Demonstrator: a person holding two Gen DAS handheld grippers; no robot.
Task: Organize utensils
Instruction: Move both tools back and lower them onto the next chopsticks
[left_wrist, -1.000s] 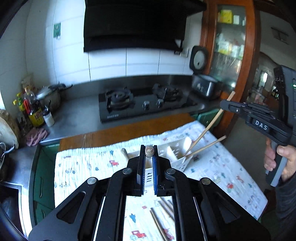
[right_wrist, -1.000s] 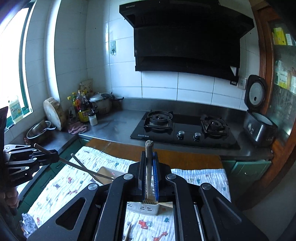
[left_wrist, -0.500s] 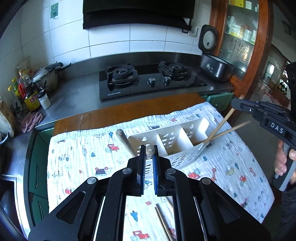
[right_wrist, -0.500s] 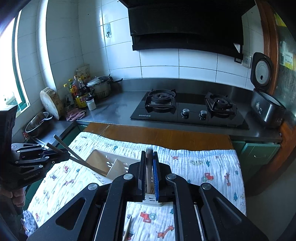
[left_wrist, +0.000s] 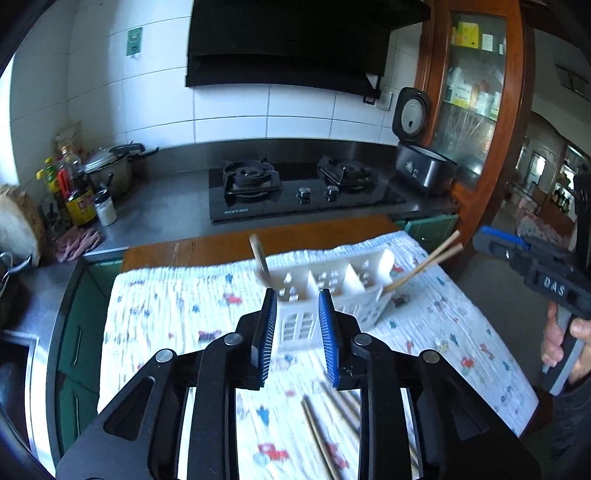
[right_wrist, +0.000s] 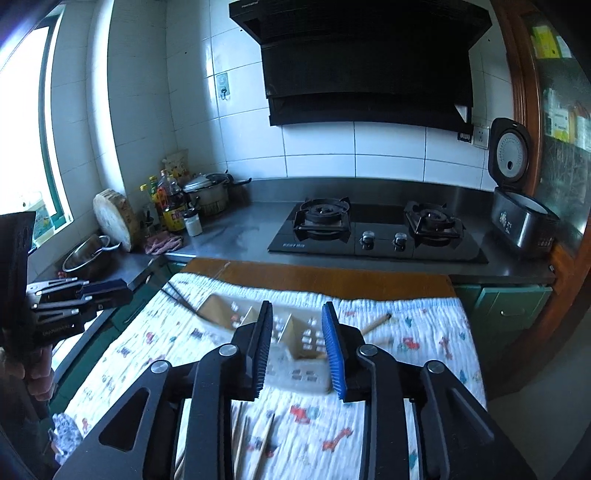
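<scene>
Nearest the left wrist camera, the left gripper (left_wrist: 297, 323) stands released with nothing between its blue pads, several loose chopsticks (left_wrist: 325, 424) lying on the printed cloth (left_wrist: 166, 314) just beneath it. Beyond sits one white perforated utensil caddy (left_wrist: 325, 291) of three compartments, tipped on the cloth; one wooden handle (left_wrist: 258, 258) rises at its left end and two chopsticks (left_wrist: 424, 267) lean out at its right. The right gripper (right_wrist: 297, 341) is likewise released and empty, the caddy beyond it.
</scene>
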